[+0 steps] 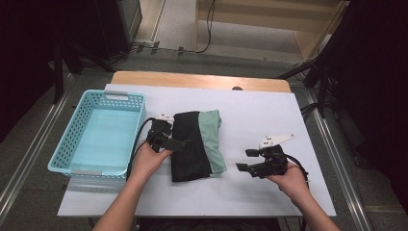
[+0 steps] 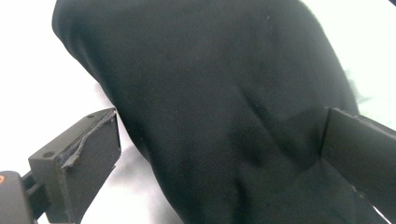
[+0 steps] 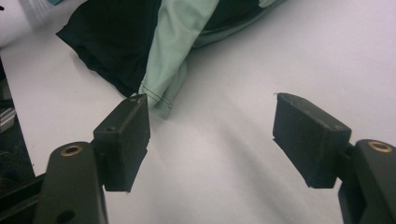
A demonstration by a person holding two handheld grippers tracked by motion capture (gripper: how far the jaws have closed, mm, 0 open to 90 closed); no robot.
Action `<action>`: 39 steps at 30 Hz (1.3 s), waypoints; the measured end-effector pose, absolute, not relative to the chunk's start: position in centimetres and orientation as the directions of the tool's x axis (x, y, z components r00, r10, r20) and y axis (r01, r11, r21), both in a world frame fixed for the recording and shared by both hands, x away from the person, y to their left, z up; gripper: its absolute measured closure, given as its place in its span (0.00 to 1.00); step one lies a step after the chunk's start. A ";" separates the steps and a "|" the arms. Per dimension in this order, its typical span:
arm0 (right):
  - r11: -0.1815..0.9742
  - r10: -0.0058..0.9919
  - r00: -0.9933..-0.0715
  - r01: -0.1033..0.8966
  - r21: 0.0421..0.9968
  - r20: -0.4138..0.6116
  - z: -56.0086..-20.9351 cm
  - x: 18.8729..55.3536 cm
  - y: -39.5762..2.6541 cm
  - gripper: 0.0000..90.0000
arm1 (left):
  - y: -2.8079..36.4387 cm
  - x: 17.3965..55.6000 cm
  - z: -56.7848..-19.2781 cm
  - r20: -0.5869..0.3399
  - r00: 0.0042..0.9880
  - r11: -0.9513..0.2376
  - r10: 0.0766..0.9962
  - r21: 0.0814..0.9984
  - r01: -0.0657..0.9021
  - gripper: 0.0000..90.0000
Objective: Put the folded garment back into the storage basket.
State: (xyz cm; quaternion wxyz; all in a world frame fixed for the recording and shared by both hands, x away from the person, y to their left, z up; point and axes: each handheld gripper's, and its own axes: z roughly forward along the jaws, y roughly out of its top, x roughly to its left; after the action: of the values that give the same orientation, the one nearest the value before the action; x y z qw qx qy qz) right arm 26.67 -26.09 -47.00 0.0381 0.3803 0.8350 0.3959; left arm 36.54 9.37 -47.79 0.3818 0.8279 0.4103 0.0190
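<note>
While the folded garment point(image 1: 198, 144) lay lengthwise mid-desk beside the basket point(image 1: 98, 132), the left hand-held gripper point(image 1: 182, 143), jaws spread and released, straddled its near-left edge; the right hand-held gripper point(image 1: 245, 160) waited unclenched, farther off, to its right.

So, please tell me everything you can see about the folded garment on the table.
The folded garment is soft cloth, mostly black with a pale green band along its right side. It lies flat as a compact, slightly rumpled bundle on the white table, just right of the light blue basket without touching it. The left hand-held gripper reaches over its black part with jaws wide apart, the cloth between them. The right hand-held gripper stays apart, open.
</note>
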 end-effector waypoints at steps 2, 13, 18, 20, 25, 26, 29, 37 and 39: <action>0.392 0.668 -0.704 0.609 0.689 0.242 -47.0 26.5 -26.3 0.29 | 9.2 36.6 -47.9 -0.275 0.662 -0.376 0.698 0.646 0.664 0.00; 0.394 0.678 -0.699 0.606 0.691 0.227 -47.2 25.5 -27.4 0.29 | 8.6 37.2 -49.0 -0.274 0.655 -0.374 0.704 0.642 0.670 0.00; 0.386 0.688 -0.688 0.617 0.685 0.232 -47.2 25.2 -27.8 0.29 | 8.3 37.5 -49.4 -0.271 0.663 -0.386 0.698 0.638 0.667 0.00; 0.382 0.690 -0.685 0.618 0.687 0.233 -47.3 25.1 -28.0 0.29 | 8.1 37.5 -49.5 -0.274 0.663 -0.382 0.696 0.640 0.667 0.00; 0.374 0.700 -0.675 0.626 0.684 0.235 -47.4 24.7 -28.5 0.29 | 7.7 37.6 -49.7 -0.277 0.668 -0.393 0.691 0.631 0.669 0.00; 0.372 0.703 -0.671 0.630 0.681 0.237 -47.4 24.6 -28.6 0.29 | 7.6 37.7 -49.8 -0.279 0.667 -0.395 0.690 0.627 0.671 0.00; 0.369 0.705 -0.668 0.633 0.681 0.239 -47.5 24.5 -28.8 0.29 | 7.4 37.7 -49.8 -0.266 0.675 -0.409 0.688 0.626 0.663 0.00; 0.360 0.712 -0.659 0.640 0.679 0.243 -47.5 24.2 -29.1 0.29 | 6.3 37.6 -50.0 -0.243 0.696 -0.440 0.676 0.625 0.645 0.00; 0.356 0.715 -0.655 0.641 0.679 0.243 -47.5 24.1 -29.2 0.29 | 6.1 37.6 -50.2 -0.233 0.702 -0.450 0.673 0.623 0.639 0.00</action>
State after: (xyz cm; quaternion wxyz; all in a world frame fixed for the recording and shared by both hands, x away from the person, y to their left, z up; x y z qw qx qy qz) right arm 24.12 -29.19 -47.49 0.0475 0.4126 0.8221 0.3893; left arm 37.57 6.06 -50.15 0.3554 0.8511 0.3856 0.0239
